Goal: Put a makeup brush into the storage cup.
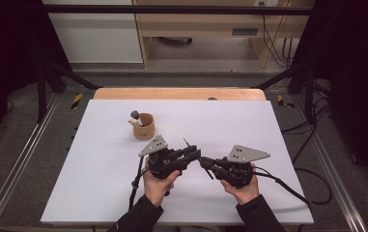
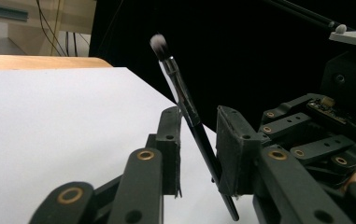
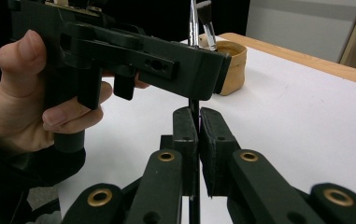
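Note:
A thin black makeup brush (image 2: 185,102) with a pale tuft stands nearly upright over the middle of the white table. My right gripper (image 3: 198,126) is shut on its lower handle (image 3: 193,105). My left gripper (image 2: 199,119) reaches in from the other side with its jaws either side of the brush. The brush leans across the gap, and the jaws stand wider than the handle. In the high view the left gripper (image 1: 197,154) and right gripper (image 1: 204,162) meet tip to tip, the brush (image 1: 186,142) poking up between them.
A small tan cup (image 1: 144,126) stands behind the left gripper with another brush (image 1: 134,116) in it. The white board (image 1: 99,193) lies on a wooden table (image 1: 172,93). Cables (image 1: 288,186) trail from the grippers towards the front right edge.

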